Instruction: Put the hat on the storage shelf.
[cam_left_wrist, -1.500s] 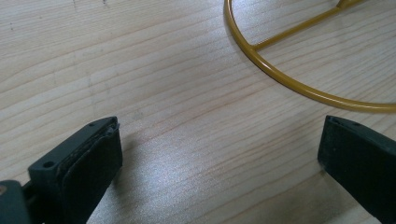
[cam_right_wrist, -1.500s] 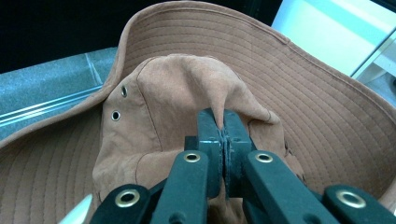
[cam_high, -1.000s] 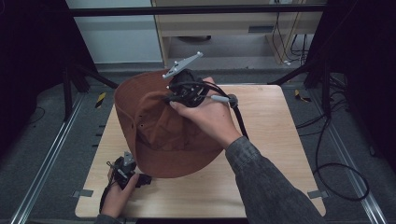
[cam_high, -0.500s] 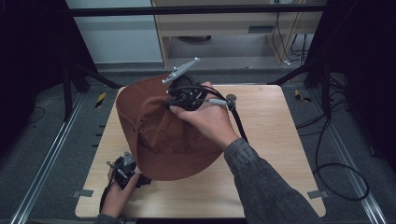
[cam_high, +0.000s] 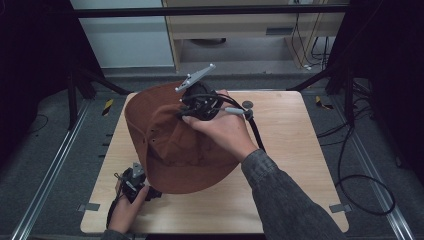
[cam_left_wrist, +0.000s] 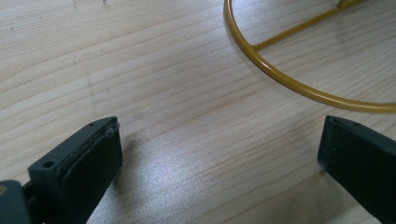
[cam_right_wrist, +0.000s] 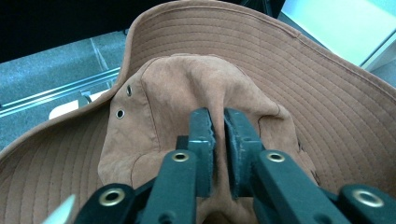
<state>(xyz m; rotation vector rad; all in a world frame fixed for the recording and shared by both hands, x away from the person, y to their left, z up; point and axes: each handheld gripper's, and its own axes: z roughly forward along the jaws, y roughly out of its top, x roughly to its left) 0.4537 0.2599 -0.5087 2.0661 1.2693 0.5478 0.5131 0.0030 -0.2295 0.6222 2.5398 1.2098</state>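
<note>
Tilting above the wooden table (cam_high: 300, 150), the brown brimmed hat (cam_high: 170, 145) hangs by its crown, pinched between the closed jaws of the right gripper (cam_right_wrist: 219, 140). The left gripper (cam_left_wrist: 219, 154), jaws spread wide, rests near the front-left corner beside a yellow wire ring (cam_left_wrist: 280, 79).

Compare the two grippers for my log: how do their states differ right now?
The right gripper has its jaws pinched shut on the brown hat; the left gripper has its jaws wide apart, holding nothing. The right is raised over the hat, the left low near the wooden table. Each is held by a hand.
</note>
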